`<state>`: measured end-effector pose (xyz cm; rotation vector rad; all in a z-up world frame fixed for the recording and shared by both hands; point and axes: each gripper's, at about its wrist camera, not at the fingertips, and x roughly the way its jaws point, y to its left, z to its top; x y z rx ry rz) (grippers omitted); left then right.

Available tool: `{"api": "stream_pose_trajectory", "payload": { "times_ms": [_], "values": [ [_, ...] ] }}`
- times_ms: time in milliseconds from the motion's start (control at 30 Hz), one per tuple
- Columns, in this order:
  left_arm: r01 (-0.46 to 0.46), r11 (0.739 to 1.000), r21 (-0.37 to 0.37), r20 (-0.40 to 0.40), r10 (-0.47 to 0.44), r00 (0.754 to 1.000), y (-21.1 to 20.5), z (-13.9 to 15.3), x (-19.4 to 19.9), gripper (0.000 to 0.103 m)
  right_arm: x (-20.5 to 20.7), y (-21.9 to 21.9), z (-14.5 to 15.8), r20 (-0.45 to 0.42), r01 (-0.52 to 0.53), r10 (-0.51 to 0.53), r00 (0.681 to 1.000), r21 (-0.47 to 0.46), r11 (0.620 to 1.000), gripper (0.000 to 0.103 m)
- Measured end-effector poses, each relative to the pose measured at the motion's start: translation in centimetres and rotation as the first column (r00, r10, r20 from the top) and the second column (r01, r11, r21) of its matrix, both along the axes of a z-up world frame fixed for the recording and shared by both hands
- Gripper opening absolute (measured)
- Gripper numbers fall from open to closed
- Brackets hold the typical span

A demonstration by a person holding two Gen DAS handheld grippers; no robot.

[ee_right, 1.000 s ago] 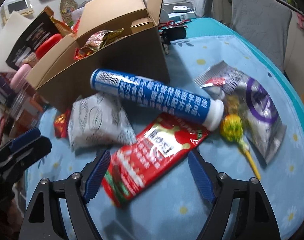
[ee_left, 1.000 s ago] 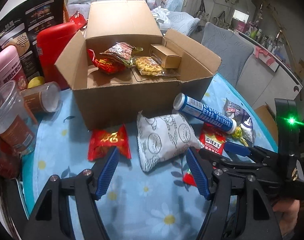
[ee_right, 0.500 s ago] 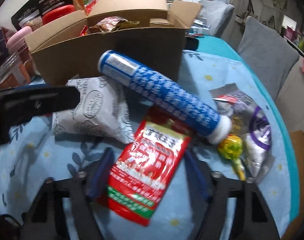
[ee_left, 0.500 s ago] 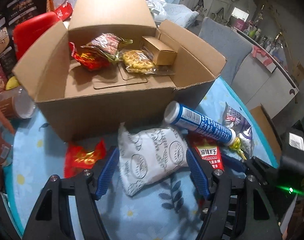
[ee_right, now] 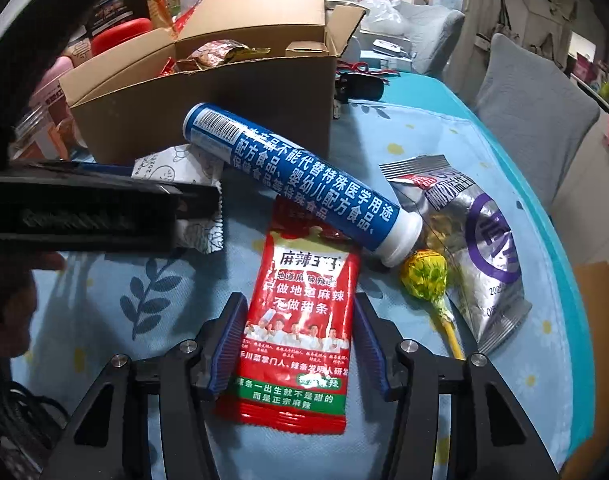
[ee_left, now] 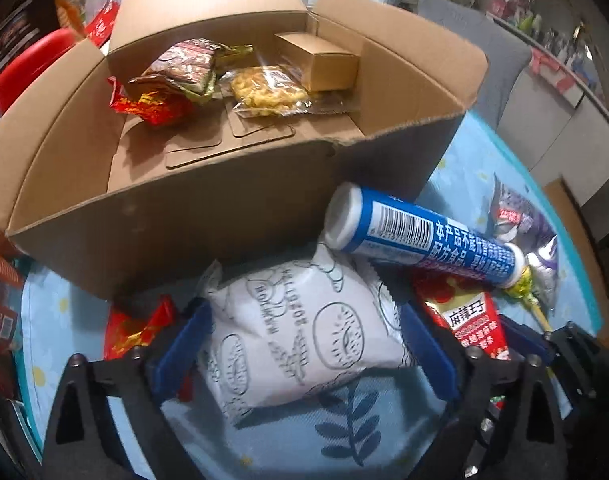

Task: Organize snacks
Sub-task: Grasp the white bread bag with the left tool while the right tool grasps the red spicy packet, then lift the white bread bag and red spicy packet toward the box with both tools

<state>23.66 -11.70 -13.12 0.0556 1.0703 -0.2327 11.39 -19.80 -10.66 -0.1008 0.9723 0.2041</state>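
Observation:
A white printed snack packet (ee_left: 300, 336) lies on the blue flowered cloth in front of the open cardboard box (ee_left: 184, 216). My left gripper (ee_left: 304, 312) straddles it; the jaws are opening and the blue pads stand just off its sides. A red spicy-strip packet (ee_right: 304, 304) lies flat between the fingers of my right gripper (ee_right: 300, 300). Its jaws are closing and the pads meet the packet's two long edges. A blue tube (ee_right: 304, 176) rests across the top of both packets.
The box holds several snack packets and a small carton (ee_left: 324, 64). A yellow lollipop (ee_right: 424, 276) and a silver-purple packet (ee_right: 476, 240) lie right of the tube. A small red packet (ee_left: 136, 328) sits left of the white one. Jars and a red container (ee_left: 28, 68) crowd the left.
My left gripper has moved forward and down over the white packet, and its jaws have widened. My right gripper's jaws have narrowed onto the red packet, which now lies straighter between them.

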Motion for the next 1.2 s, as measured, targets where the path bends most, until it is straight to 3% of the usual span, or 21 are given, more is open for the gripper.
{"api": "stream_pose_trajectory", "payload": {
  "times_ms": [267,467,567,800,967,1033,1133,1200],
  "values": [
    [0.012,0.987,0.16,0.039,-0.019,0.999,-0.9,-1.5,0.0,0.103,-0.1,0.0,0.0,0.009,-0.006,0.006,1.0,0.002,1.0,0.057],
    [-0.003,0.995,0.098,0.053,-0.002,0.999,0.9,-1.6,-0.6,0.102,-0.3,-0.1,-0.1,0.022,-0.006,0.006,1.0,0.002,1.0,0.055],
    [-0.002,0.996,0.087,0.076,-0.004,0.997,1.7,-1.4,-1.7,0.088,-0.5,-0.3,0.0,0.027,0.0,0.0,1.0,0.005,1.0,0.05],
    [0.028,0.996,0.086,0.081,-0.035,0.996,2.6,-0.7,-4.4,0.069,-1.4,-0.2,0.3,0.019,-0.03,0.03,0.999,0.028,0.999,0.048],
    [0.06,0.997,0.052,0.067,-0.063,0.996,2.3,-0.2,-6.3,0.066,-2.1,0.1,0.3,0.015,-0.048,0.047,0.999,0.034,0.998,0.048],
    [0.082,0.994,0.071,0.074,-0.087,0.993,2.0,-0.1,-7.1,0.066,-2.6,0.3,0.3,0.012,-0.062,0.062,0.998,0.036,0.997,0.048],
    [0.115,0.981,0.157,0.104,-0.132,0.986,0.8,-0.4,-8.6,0.066,-3.2,0.3,0.4,0.008,-0.082,0.082,0.997,0.044,0.996,0.048],
    [0.113,0.98,0.162,0.109,-0.132,0.985,0.8,-0.4,-9.1,0.065,-3.5,0.2,0.5,0.0,-0.088,0.088,0.996,0.056,0.995,0.048]
  ]
}}
